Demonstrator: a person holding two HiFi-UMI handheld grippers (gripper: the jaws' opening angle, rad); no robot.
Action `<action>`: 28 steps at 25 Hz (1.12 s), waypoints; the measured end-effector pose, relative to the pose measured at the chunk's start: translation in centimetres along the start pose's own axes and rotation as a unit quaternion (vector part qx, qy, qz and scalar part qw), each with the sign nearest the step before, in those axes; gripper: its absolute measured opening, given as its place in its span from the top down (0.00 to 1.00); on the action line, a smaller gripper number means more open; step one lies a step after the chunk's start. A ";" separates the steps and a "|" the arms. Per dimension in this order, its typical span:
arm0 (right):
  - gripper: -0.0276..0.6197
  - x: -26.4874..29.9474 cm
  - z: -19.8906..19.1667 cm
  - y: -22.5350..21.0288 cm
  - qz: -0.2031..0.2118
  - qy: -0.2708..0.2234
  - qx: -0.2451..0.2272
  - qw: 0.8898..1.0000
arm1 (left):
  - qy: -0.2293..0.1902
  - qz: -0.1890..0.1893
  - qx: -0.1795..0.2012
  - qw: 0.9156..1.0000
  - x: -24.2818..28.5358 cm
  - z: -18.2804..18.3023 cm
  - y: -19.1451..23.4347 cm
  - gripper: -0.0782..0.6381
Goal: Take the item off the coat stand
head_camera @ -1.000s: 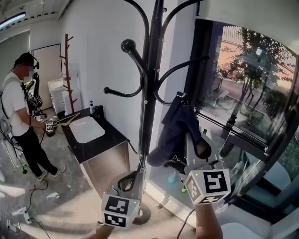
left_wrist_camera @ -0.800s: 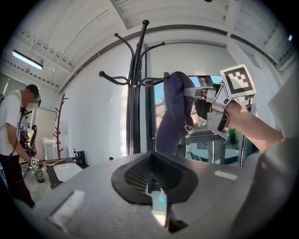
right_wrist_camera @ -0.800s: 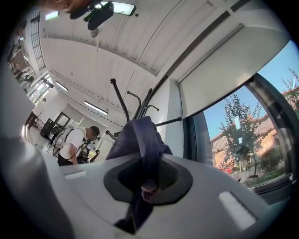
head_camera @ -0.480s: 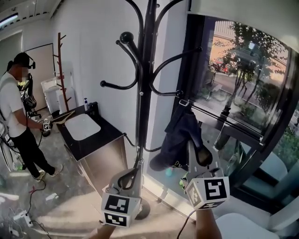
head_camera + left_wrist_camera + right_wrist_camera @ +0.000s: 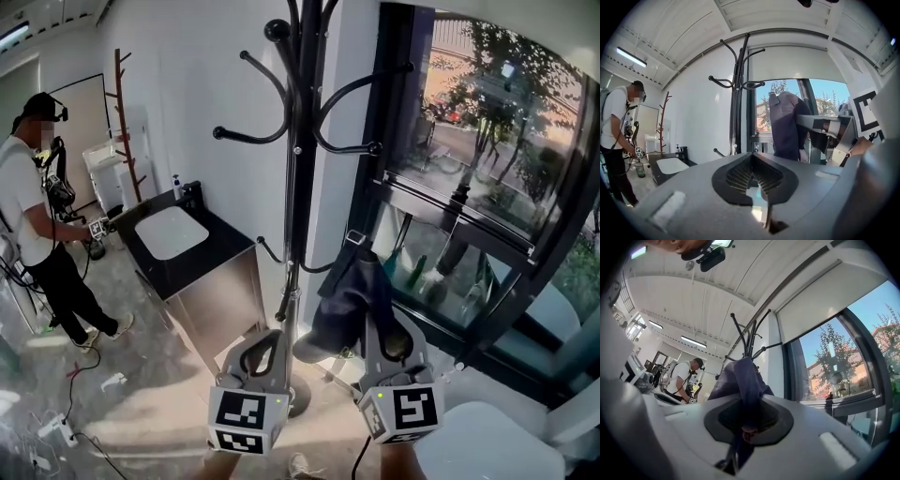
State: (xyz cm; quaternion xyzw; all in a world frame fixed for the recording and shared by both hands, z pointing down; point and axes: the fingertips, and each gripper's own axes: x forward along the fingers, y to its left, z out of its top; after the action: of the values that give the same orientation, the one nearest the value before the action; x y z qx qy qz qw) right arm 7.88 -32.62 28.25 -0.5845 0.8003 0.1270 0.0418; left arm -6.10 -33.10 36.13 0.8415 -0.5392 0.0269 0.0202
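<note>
The black coat stand (image 5: 302,187) rises in the middle of the head view, its curved hooks bare. A dark navy cap (image 5: 349,298) hangs just right of the pole, below the hook ends, with its strap loop sticking up. My right gripper (image 5: 380,323) is shut on the cap's cloth; in the right gripper view the cap (image 5: 740,376) bulges up out of the closed jaws (image 5: 745,427), with the stand (image 5: 746,341) behind. My left gripper (image 5: 270,339) is shut and empty near the stand's foot. The left gripper view shows the stand (image 5: 737,93) and the cap (image 5: 785,122).
A black counter with a white sink (image 5: 171,232) stands left of the stand. A person (image 5: 42,216) works further left, beside a wooden coat rack (image 5: 120,112). A large dark-framed window (image 5: 487,187) fills the right side, and a white seat (image 5: 469,441) sits at lower right.
The cap has come down and away from the right-hand hook where its strap hung, and it now hangs lower beside the pole. The left gripper has hardly moved.
</note>
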 end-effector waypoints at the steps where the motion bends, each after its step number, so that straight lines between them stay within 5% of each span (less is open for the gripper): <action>1: 0.91 -0.5 -0.4 0.5 0.000 0.004 0.001 1.000 | 0.001 0.002 -0.001 1.000 -0.4 -0.2 0.1 0.89; 28: 0.91 -10.1 -7.2 8.7 -0.003 0.099 0.064 0.993 | 0.034 -0.023 0.034 0.999 -8.4 -4.4 -3.3 0.89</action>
State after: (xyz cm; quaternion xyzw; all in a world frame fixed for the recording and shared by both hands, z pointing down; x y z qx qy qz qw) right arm 3.40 -22.57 38.70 -0.5927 0.8052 0.0167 0.0001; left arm -6.70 -23.79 39.91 0.8523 -0.5179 0.0732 0.0107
